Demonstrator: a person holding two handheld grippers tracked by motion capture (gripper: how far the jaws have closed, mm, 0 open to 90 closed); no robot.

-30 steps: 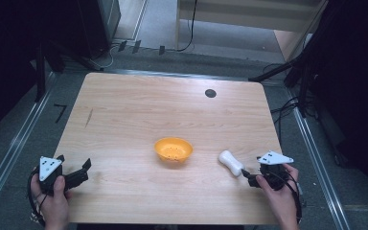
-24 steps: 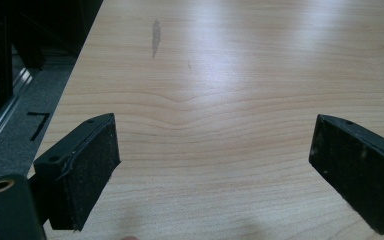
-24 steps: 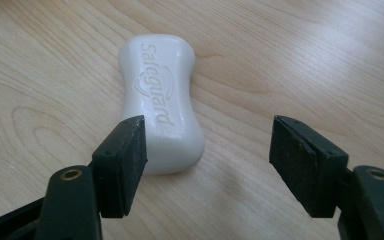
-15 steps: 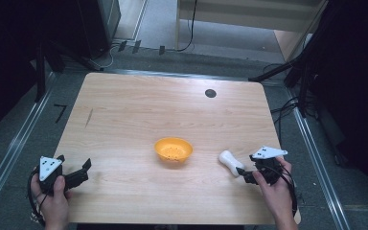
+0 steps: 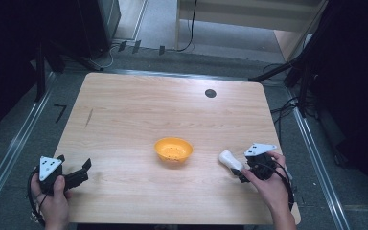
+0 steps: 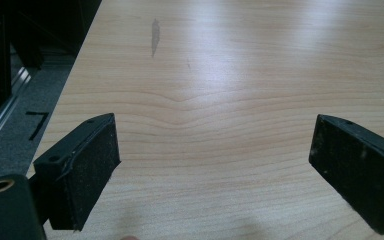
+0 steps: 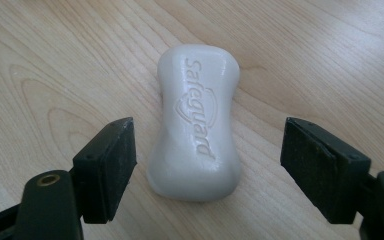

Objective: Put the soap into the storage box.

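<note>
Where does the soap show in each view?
High view: the soap lies lower right, right of the orange bowl, at the right gripper.
Left gripper view: not in it, bare table between open jaws.
Right gripper view: soap at centre, between the open jaws, untouched.
Shared landmark: the wooden tabletop's grain.

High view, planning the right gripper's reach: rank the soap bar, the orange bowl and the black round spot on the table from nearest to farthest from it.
From the right gripper:
1. Soap bar, right at its tip, near the table's right front.
2. Orange bowl, farther left, mid-table.
3. Black round spot, toward the far edge.
</note>
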